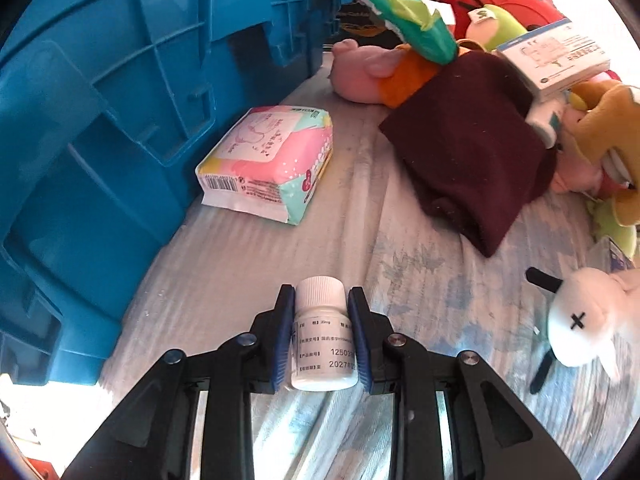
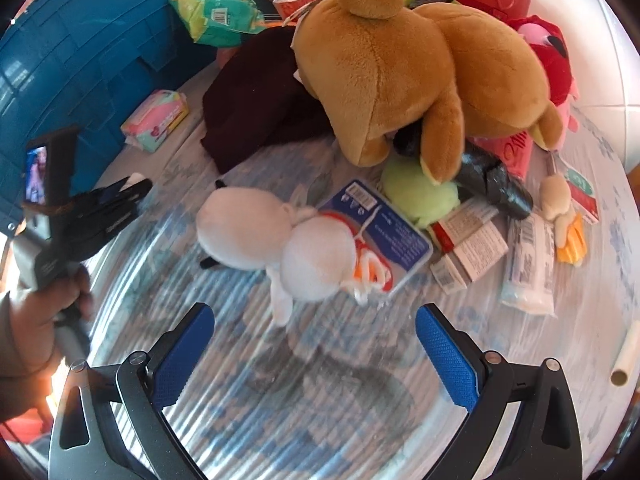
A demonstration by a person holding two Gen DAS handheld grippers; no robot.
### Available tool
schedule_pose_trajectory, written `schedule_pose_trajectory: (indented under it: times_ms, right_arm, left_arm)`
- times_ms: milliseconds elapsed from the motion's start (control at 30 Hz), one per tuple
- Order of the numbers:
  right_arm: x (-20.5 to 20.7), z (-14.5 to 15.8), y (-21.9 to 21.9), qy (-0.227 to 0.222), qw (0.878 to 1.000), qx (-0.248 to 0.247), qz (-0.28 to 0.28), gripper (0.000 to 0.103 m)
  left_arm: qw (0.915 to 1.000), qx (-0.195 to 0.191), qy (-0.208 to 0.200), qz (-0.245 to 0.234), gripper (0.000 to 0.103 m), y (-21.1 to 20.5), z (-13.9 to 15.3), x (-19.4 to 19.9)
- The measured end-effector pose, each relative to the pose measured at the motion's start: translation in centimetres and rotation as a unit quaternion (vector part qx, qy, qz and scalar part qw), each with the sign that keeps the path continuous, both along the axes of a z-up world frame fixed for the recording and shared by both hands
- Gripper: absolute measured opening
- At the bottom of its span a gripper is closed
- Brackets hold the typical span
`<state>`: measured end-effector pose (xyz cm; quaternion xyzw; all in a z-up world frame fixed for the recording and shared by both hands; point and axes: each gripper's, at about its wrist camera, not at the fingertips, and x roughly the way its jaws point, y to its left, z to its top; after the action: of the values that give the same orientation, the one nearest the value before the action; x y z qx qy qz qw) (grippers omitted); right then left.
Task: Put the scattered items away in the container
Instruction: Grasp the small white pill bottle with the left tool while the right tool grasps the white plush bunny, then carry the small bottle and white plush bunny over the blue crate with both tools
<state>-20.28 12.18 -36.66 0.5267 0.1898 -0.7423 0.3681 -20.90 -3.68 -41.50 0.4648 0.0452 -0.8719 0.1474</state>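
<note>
blue crate (image 1: 100, 120), white bottle (image 1: 322, 336), maroon cloth (image 1: 472, 152), tan bear (image 2: 400, 64), cover (image 1: 248, 264) prob. blue-white floral.

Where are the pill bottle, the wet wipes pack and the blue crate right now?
pill bottle (image 1: 322, 336): left wrist view, on its labelled body between the fingers.
wet wipes pack (image 1: 272, 152): left wrist view, on its pink top face.
blue crate (image 1: 120, 100): left wrist view, on its ribbed side wall.
</note>
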Motion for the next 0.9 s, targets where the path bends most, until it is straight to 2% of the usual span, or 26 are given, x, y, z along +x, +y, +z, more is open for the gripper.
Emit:
schedule_pose_trajectory:
  times_ms: [167, 267, 433, 600, 667, 700, 800, 900]
  right_arm:
    - [-0.9, -1.3, -2.0, 0.019, 1.0, 0.006, 0.017, 0.102]
    - [-0.7, -1.4, -3.8, 0.043, 0.998, 0.004, 0.055, 0.102]
    - [0.6, -3.1, -7.5, 0.084, 0.984, 0.024, 0.152, 0.101]
    - [1.3, -4.5, -8.9, 0.104, 0.976, 0.041, 0.189, 0.099]
    - [1.4, -4.3, -9.2, 0.106, 0.975, 0.039, 0.193, 0.086]
    - [1.5, -4.3, -9.3, 0.093, 0.975, 0.036, 0.198, 0.06]
    - [1.6, -4.7, -9.2, 0.092, 0.976, 0.04, 0.194, 0.06]
    - [0.6, -4.7, -8.3, 0.066, 0.983, 0.026, 0.167, 0.056]
  left_arm:
    - [0.9997, 0.004, 0.007, -0.023, 0.027, 0.7, 0.9, 0.6]
    - [0.9995, 0.007, 0.013, -0.03, 0.026, 0.9, 1.4, 0.5]
    - [0.9991, 0.008, 0.017, -0.038, 0.026, 0.9, 2.2, 1.0]
    - [0.999, 0.006, 0.021, -0.039, 0.026, 0.7, 3.0, 1.5]
    - [0.9989, 0.006, 0.022, -0.041, 0.026, 0.6, 3.2, 1.5]
    - [0.9989, 0.006, 0.022, -0.041, 0.026, 0.6, 3.3, 1.6]
    - [0.9988, 0.007, 0.024, -0.042, 0.026, 0.6, 3.7, 1.8]
    - [0.9984, 0.006, 0.026, -0.049, 0.026, 0.9, 4.2, 2.0]
